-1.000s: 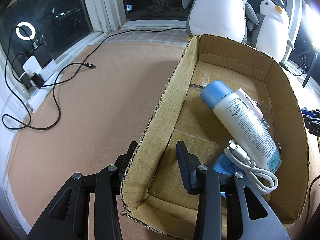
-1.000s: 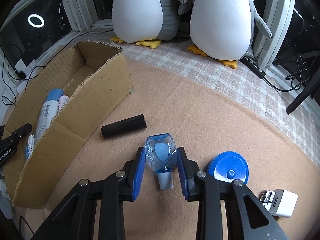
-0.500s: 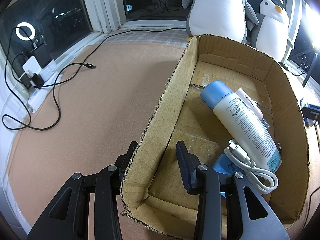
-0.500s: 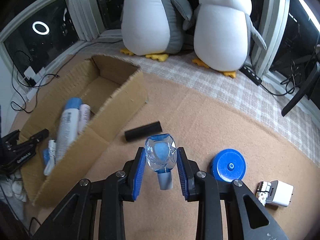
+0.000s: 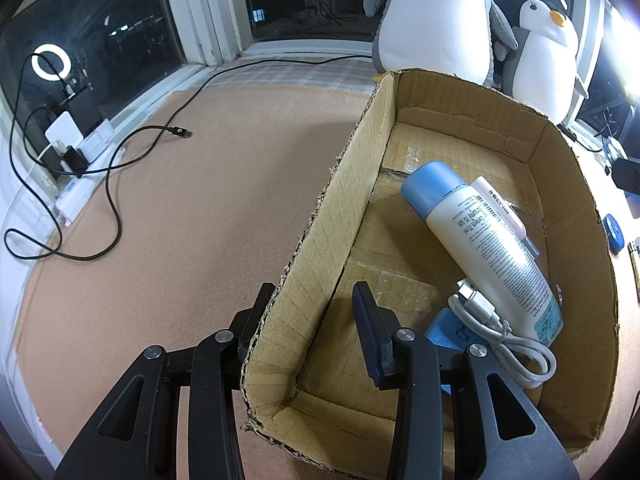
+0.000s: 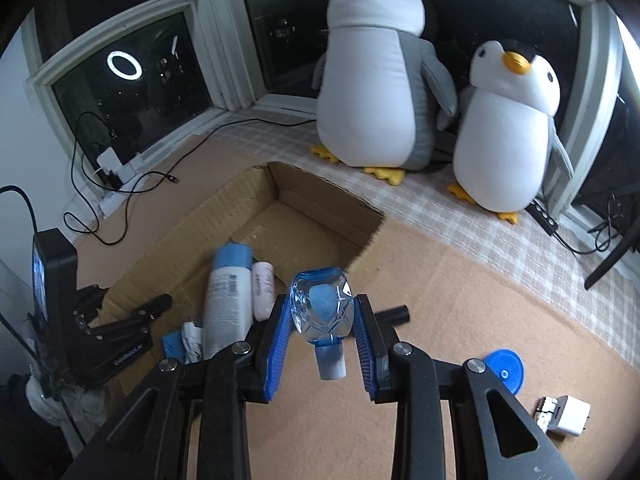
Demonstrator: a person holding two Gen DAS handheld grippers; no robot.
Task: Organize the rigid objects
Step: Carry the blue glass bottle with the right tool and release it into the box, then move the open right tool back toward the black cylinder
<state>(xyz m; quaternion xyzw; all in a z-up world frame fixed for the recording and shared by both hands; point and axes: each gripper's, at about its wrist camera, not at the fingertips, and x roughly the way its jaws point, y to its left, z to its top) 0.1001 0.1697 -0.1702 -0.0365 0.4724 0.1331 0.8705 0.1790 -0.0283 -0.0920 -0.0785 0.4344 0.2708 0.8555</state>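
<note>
A cardboard box (image 5: 344, 216) lies open on the tan mat. My left gripper (image 5: 312, 296) is shut astride its near left wall, one finger outside and one inside. Inside lie a white bottle with a blue cap (image 5: 492, 248), a pink tube (image 5: 500, 204), a coiled white cable (image 5: 500, 328) and a flat blue item (image 5: 444, 328). My right gripper (image 6: 322, 320) is shut on a small clear blue bottle (image 6: 322, 308), cap toward me, lifted off the mat by the box (image 6: 320, 192) at its near right side. A black cylinder (image 6: 394, 315) lies just behind the right fingers.
A blue disc (image 6: 505, 370) and a white charger block (image 6: 568, 420) lie on the mat at the right. Two plush penguins (image 6: 372, 80) stand by the window behind the box. Black cables (image 5: 112, 168) and a power strip run along the left edge.
My right gripper has risen with the small blue bottle and swung left toward the box, whose inside now shows beyond it. The left gripper and the box have not moved.
</note>
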